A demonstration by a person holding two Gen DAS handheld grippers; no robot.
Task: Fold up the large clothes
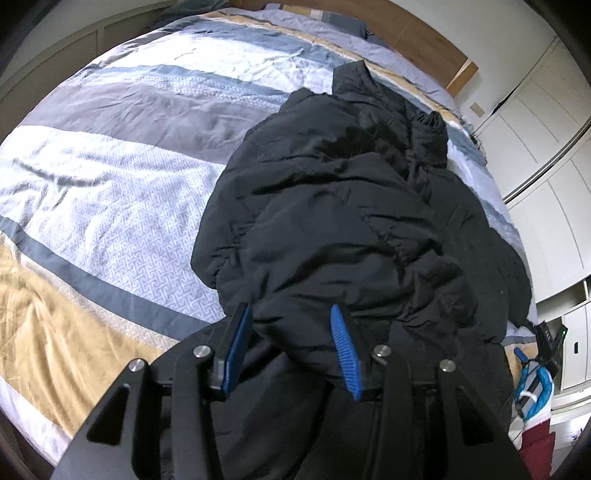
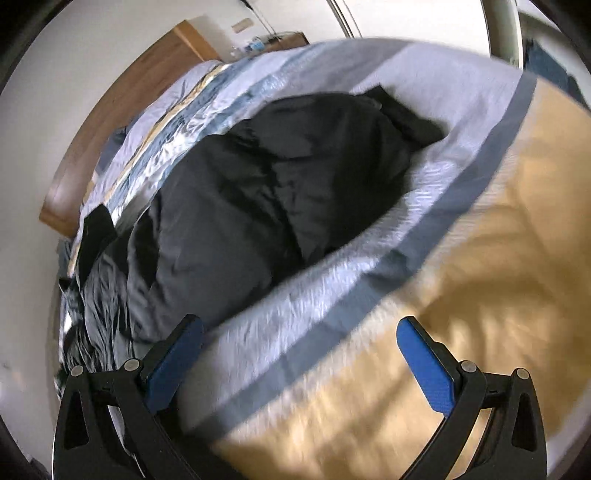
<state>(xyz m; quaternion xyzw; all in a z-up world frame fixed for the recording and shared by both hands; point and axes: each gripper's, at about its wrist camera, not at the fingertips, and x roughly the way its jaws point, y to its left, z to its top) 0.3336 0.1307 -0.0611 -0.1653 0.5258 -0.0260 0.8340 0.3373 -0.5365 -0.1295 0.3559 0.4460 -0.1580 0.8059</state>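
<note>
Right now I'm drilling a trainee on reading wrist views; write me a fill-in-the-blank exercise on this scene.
1. The jacket lying on the bed is ____ in colour.
2. The left gripper has jacket fabric between its ____ pads.
3. Under the open right gripper lies only the striped ____.
4. The headboard is made of ____.

Missing words: black; blue; bedcover; wood

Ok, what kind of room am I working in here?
Most likely a bedroom: the black jacket lies on a bed with a striped duvet, a wooden headboard behind it and white wardrobe doors alongside.
</note>
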